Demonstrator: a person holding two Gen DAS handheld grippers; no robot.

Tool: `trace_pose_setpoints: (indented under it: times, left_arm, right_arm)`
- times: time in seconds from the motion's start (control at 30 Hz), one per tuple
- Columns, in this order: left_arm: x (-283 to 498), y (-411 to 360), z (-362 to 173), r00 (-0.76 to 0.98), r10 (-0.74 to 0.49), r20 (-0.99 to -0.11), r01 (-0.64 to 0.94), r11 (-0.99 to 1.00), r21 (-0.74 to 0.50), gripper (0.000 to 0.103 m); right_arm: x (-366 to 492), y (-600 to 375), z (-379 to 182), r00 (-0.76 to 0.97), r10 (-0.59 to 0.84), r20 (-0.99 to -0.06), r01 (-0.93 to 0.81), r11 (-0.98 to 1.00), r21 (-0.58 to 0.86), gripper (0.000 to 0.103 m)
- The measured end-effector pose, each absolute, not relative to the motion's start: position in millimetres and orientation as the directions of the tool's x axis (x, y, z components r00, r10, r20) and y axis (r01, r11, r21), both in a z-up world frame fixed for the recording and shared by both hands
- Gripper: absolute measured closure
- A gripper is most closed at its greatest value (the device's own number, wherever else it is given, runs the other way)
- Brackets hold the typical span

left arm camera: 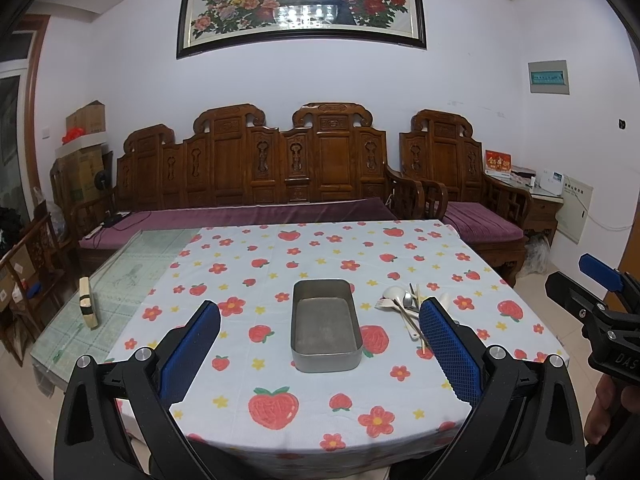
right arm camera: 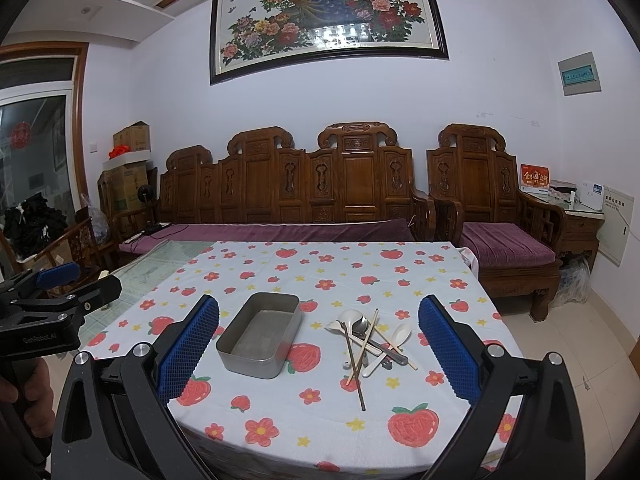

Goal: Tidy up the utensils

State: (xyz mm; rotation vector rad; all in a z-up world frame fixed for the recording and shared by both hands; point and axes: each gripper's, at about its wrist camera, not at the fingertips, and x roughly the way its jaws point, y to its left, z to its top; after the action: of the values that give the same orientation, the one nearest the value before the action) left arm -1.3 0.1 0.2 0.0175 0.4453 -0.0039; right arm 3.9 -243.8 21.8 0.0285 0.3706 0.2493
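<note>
Right now I hold both grippers back off the near edge of the table, above the strawberry-print cloth, so each camera takes in the whole layout before I commit. My left gripper has its blue pads spread wide with nothing between them, framing the metal tin. My right gripper is equally wide and empty.

That tin sits open and bare inside, lengthways toward me, which I take to be where everything should end up. Just to its right, close but apart from it, lies the utensil pile: white ceramic spoons, a metal spoon, what looks like a small white fork and several chopsticks crossed over one another. One chopstick pokes out toward me, free of the heap.

Nothing is sorted yet, I judge. Since the pile is on my right side, the right gripper seems the natural one to start, probably on that loose chopstick; thin and flat on cloth, it may slip or roll under the pads.
</note>
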Motion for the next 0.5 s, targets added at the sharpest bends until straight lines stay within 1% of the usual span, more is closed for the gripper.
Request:
trace_pose_setpoints:
  times: [0.17, 0.37, 0.5]
  left_arm:
    - [1, -8, 8, 0.901, -0.001, -0.433, 0.008, 1.000, 0.015, 0.006]
    - [11, -15, 14, 0.888, -0.005, -0.459, 0.012, 1.000, 0.011, 0.006]
    - [21, -11, -4, 0.873, -0.017, -0.487, 0.020, 1.000, 0.002, 0.006]
  right_arm:
    - [4, -243, 19, 0.902, 0.246, -0.354, -0.235, 0.969, 0.073, 0.002]
    - [6, -245, 28, 0.895, 0.257, -0.364, -0.248, 0.966, 0.071, 0.002]
    - [14, -248, 13, 0.883, 0.266, -0.388, -0.254, 0.964, 0.083, 0.002]
